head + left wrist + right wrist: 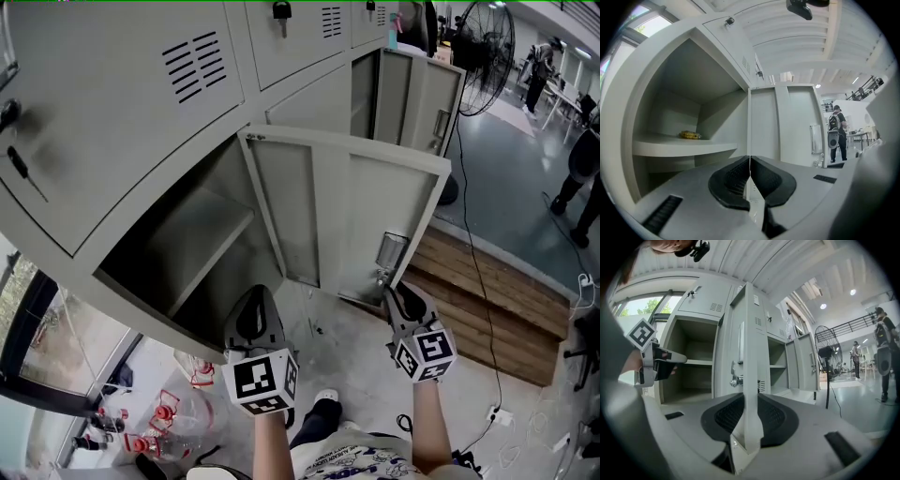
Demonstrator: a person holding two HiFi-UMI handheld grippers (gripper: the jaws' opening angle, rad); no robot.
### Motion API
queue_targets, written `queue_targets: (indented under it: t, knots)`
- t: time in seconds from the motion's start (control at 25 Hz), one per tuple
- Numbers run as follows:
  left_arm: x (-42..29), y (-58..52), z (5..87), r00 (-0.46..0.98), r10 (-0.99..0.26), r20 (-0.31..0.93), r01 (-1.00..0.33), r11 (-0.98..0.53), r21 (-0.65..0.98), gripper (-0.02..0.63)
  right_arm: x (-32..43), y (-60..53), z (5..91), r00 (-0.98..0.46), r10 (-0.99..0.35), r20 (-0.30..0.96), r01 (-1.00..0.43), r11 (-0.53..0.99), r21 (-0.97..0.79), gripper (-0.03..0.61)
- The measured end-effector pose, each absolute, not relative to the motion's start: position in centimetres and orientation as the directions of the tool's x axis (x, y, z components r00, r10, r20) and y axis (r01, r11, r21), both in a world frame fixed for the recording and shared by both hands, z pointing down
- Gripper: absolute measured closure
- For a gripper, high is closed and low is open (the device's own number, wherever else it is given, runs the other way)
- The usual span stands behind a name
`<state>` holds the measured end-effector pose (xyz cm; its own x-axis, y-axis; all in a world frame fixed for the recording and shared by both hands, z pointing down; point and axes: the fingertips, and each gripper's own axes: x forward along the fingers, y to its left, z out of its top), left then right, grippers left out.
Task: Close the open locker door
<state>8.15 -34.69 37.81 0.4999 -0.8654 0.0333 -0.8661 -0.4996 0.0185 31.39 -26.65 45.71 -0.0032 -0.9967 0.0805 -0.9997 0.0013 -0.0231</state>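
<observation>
R gripper (398,298) is on the locker door (361,211): jaws clenched across its free edge, just below the latch (390,251). Makes sense, since that edge is farthest from the hinge, so a push there should swing it w/ least effort, I reckon. The door stands wide open, swung out toward the person, w/ the compartment (202,248) fully exposed. L gripper (256,302) hangs in front of the opening, jaws pressed together on nothing. It looks idle, and prob. has to pull back before the door can swing home.

The views differ. The right gripper view shows what the head view can't, i.e. the thin sheet edge sitting between the pads, plus the L gripper's marker cube (641,333) off to the side. The left gripper view looks straight into the compartment: a shelf (689,147) w/ a small yellow item (690,135) on it, can't tell what. Only the head view gives the layout: both grippers, the hinge side, and a second open door (412,94) further along.
</observation>
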Motion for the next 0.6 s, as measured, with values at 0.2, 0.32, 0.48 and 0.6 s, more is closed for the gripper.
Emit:
queue_targets:
  t: [0.2,0.32,0.48,0.6]
  knots:
    - [7.4,-33.1,37.5,0.493,-0.87,0.028,-0.87,-0.492,0.02,0.606,29.8,-25.2,45.7,-0.042,-0.995,0.088,-0.999,0.041,-0.016,0.489]
    - [7.0,-32.1,37.2,0.489,-0.872,0.02,-0.872,-0.488,0.019,0.606,28.8,-24.5,45.6,-0.068,-0.994,0.091,-0.998,0.067,-0.014,0.488]
    - [6.3,-30.6,36.9,0.478,-0.878,0.012,-0.878,-0.478,0.019,0.606,27.1,-23.5,45.5,-0.122,-0.988,0.095,-0.992,0.123,0.002,0.488]
    - [5.6,-29.6,36.8,0.465,-0.885,0.009,-0.885,-0.465,0.023,0.606,25.4,-22.9,45.4,-0.175,-0.98,0.1,-0.984,0.177,0.014,0.491]
